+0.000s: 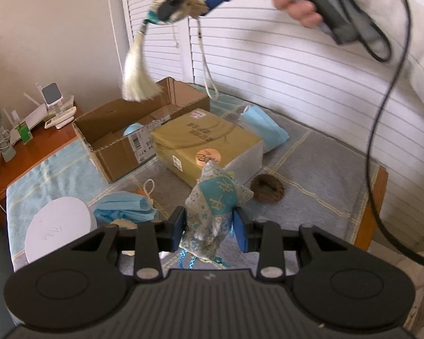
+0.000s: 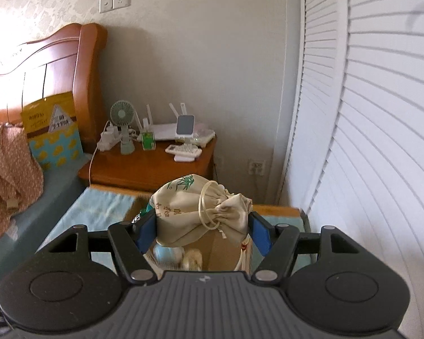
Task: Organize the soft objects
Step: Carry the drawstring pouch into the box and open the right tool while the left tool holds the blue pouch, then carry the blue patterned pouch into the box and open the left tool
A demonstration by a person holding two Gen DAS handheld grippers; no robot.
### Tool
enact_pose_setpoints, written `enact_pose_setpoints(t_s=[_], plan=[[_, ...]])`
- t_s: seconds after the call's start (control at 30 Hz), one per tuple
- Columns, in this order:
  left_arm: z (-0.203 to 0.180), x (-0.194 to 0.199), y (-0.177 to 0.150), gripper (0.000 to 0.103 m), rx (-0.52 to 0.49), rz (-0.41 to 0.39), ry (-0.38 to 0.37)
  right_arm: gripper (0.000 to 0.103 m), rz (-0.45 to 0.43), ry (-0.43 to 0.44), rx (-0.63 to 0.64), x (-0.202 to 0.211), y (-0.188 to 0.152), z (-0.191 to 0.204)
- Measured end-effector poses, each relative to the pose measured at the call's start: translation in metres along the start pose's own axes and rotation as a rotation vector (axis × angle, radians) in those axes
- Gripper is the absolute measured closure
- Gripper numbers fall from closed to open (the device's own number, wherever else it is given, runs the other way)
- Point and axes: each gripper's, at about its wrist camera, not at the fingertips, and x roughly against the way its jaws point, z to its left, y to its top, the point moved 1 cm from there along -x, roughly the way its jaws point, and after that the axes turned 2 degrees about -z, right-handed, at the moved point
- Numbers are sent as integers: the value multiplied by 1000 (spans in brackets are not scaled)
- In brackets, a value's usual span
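Blue pads of the left hand-held gripper (image 1: 209,230) were closed on a brocade sachet (image 1: 214,206), held low over the towel-covered surface (image 1: 311,197). Farther out, the right hand-held gripper (image 2: 203,233) clamped a cream drawstring pouch (image 2: 203,212) across its body, jaws fairly wide, with its white tassel (image 1: 138,76) dangling above the open cardboard box (image 1: 118,152). Recommended procedure: centre the pouch over the box opening, lower until tassel and cords were inside, then release. Crumpled face masks (image 1: 127,207) remained on the surface, apparently unsorted.
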Motion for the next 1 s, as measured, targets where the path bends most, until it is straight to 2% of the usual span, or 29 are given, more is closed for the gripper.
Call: enact_pose_setpoints(t_s=[0.2,0.37,0.5,0.63,0.8,0.9,1.0], plan=[[9,-7,1,68,26,4,3,31,8,45,-32,-39,23,6],[15,-10,1,68,35,10,8,31,51,76,-43,-75,23,11],[17,-12,2,68,37,12,13,31,103,65,-51,-101,14,10],[18,-14,2,68,39,17,15,30,142,18,-57,-118,2,2],[19,-17,2,68,40,24,18,10,138,-11,-82,-119,-9,-13],[18,-17,3,68,41,27,18,2,126,-20,-82,-113,-11,-16],[18,-16,5,68,44,27,15,0,115,-24,-71,-102,-15,-15]])
